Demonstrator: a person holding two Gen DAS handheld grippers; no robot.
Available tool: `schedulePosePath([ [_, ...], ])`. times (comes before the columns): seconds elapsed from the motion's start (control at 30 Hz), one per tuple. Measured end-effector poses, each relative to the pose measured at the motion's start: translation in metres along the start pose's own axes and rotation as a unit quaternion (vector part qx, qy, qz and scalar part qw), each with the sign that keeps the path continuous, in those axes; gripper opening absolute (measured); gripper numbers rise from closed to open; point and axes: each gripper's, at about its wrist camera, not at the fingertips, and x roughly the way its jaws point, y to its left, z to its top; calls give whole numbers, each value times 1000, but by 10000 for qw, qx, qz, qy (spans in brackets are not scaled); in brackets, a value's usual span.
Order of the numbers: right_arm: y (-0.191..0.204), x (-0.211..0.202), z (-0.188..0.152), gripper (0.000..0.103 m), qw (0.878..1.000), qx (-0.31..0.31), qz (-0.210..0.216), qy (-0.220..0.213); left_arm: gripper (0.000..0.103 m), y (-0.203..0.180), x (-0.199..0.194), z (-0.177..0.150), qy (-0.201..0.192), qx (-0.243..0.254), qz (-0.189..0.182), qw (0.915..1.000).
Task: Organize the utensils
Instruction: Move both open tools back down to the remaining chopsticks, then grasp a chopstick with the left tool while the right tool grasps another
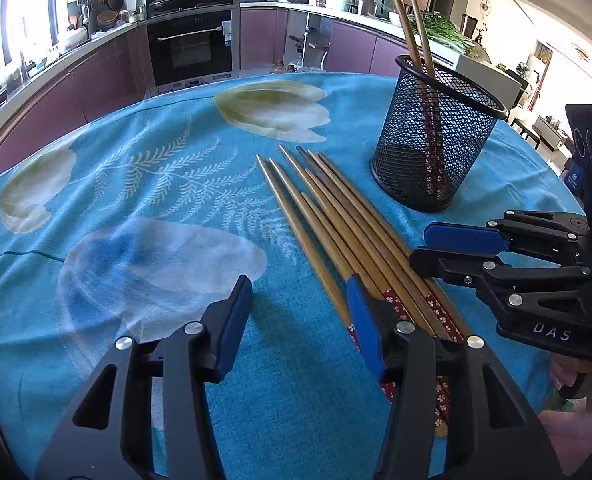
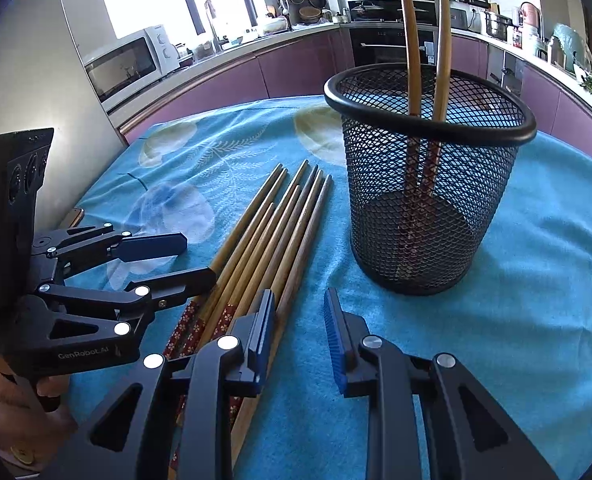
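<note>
Several wooden chopsticks (image 1: 336,220) with red flowered handles lie side by side on the blue cloth (image 1: 155,200), tips pointing away. A black mesh cup (image 1: 436,140) stands upright to their right with two chopsticks (image 1: 416,20) leaning in it. My left gripper (image 1: 298,296) is open, low over the cloth; its right finger sits over the pile's left edge. My right gripper (image 2: 299,304) is open by a narrow gap at the right edge of the chopsticks (image 2: 271,232), just in front of the cup (image 2: 428,216). The pile's outermost chopstick runs under that gap, and neither pad presses it.
Both grippers meet over the handle ends: the right gripper (image 1: 420,248) comes in from the right, the left gripper (image 2: 199,256) from the left. A hand shows behind each. Kitchen counters, an oven (image 1: 191,48) and a microwave (image 2: 127,64) ring the table.
</note>
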Motion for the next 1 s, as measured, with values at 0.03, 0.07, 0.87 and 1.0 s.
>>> schedulePosePath([
  [0.03, 0, 0, 0, 24, 10000, -5, -13, 4, 46, 0, 0, 0, 9, 4, -5, 10000],
  [0.07, 0, 0, 0, 24, 10000, -14, -34, 9, 45, 1, 0, 0, 16, 3, -17, 10000],
  [0.87, 7, 18, 14, 10, 9995, -60, -289, 76, 19, 5, 22, 22, 239, -84, 16, 9997],
  [1.0, 2, 16, 13, 6, 9998, 130, -169, 27, 10, 6, 21, 21, 180, -273, 0, 9995],
])
